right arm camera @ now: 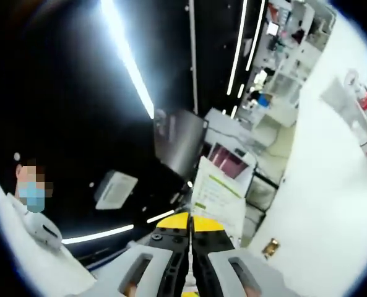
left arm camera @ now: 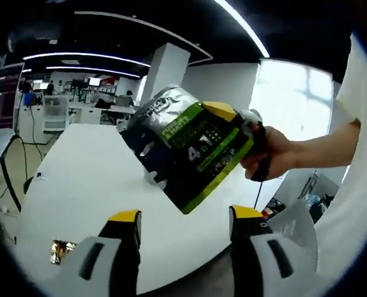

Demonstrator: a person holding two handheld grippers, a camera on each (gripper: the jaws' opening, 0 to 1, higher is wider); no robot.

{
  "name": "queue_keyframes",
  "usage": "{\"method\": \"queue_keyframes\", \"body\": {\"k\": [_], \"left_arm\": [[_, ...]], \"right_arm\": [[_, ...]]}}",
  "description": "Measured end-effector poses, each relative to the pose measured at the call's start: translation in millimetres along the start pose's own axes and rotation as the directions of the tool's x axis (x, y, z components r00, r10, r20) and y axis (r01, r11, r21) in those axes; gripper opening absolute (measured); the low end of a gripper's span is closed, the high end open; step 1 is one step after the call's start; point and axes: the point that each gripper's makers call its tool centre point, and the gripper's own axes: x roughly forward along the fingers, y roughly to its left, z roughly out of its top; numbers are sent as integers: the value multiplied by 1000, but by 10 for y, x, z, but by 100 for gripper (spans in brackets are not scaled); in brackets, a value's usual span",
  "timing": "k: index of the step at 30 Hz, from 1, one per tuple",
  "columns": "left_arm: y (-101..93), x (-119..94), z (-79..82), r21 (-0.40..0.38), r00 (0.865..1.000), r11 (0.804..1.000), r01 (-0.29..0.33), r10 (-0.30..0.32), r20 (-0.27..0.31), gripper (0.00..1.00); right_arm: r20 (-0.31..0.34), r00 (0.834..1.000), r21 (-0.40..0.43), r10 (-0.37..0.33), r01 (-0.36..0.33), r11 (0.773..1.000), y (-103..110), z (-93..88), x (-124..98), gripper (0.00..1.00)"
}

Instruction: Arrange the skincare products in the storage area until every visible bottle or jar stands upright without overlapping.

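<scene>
A flat pouch [left arm camera: 189, 148], silver and black with a green label, hangs in the air above the white table [left arm camera: 90, 179]. My right gripper [left arm camera: 228, 112] is shut on its upper edge, with a person's hand [left arm camera: 271, 154] behind it. Below the pouch my left gripper [left arm camera: 185, 216] stands open with nothing between its yellow-tipped jaws. In the right gripper view the pouch [right arm camera: 219, 197] rises nearly edge-on from my right gripper [right arm camera: 189, 224], pale side showing. Some skincare bottles [right arm camera: 359, 114], one with a red band, stand far off on the table [right arm camera: 319, 198].
A small gold-wrapped item [left arm camera: 62, 250] lies on the table near its front edge, also seen as a gold item [right arm camera: 270, 248] in the right gripper view. Desks and shelves [left arm camera: 78, 105] stand beyond the table. A person in white [right arm camera: 28, 216] is at the left.
</scene>
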Motion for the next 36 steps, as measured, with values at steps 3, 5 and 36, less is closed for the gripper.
{"method": "queue_keyframes", "body": {"k": [3,5,36], "left_arm": [[-57,-21,153,-79,997,995,62,-58,56,59],[-42,-76,289,-152,991,984,94,-78,111,60],[-406,-317,803,-495,769,620,608,-305,562,0]], "right_arm": [[-20,999,-2,48,-48,999,148,-49,38,0],[-34,995,-2,92,-92,996,246,-68,55,0],[33,982,120,189,-191,974,297,-199,-170,0]]}}
